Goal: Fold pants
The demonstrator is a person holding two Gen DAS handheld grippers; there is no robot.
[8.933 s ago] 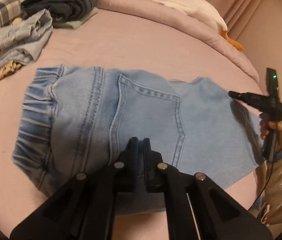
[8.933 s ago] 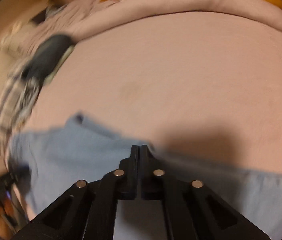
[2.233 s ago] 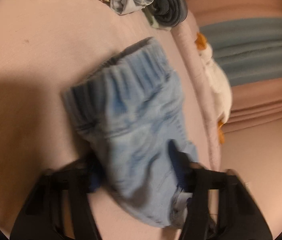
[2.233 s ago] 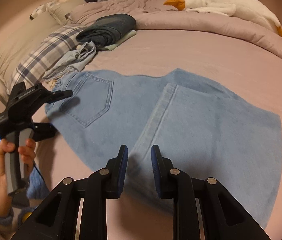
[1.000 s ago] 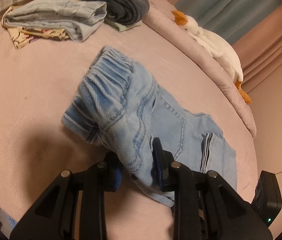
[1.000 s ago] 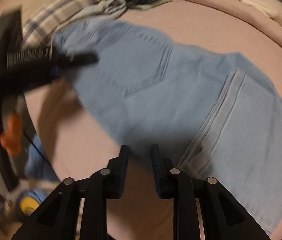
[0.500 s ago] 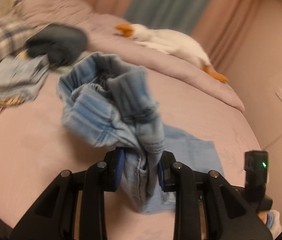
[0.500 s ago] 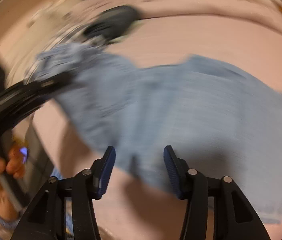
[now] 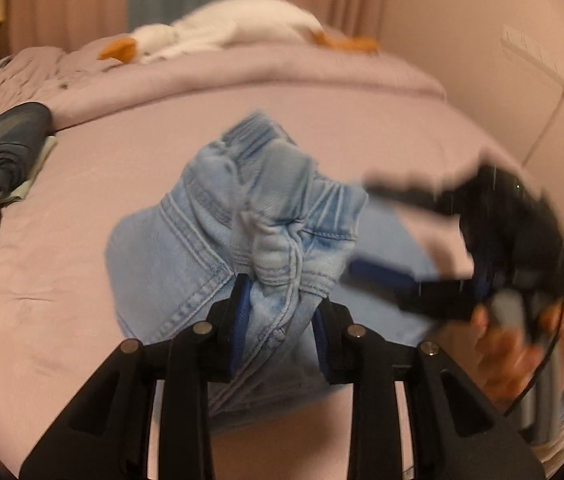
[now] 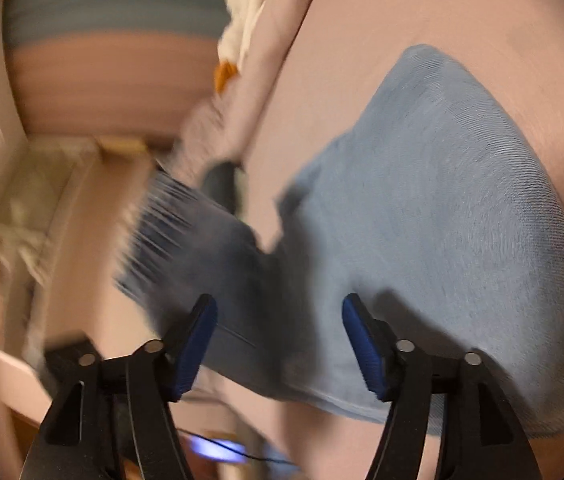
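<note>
Both grippers sit over the bed: my left gripper pinches the bunched waistband of the pants, lifted above the sheet, while my right gripper is spread wide, blurred, above the flat denim.

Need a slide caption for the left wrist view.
Left gripper clamps bunched waistband of light-blue jeans above pink bed.

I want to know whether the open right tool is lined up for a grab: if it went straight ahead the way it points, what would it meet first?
Most likely the light blue denim pants, which lie spread directly ahead of the right tool; its jaws stand wide apart. Motion blur leaves the depth uncertain.
</note>
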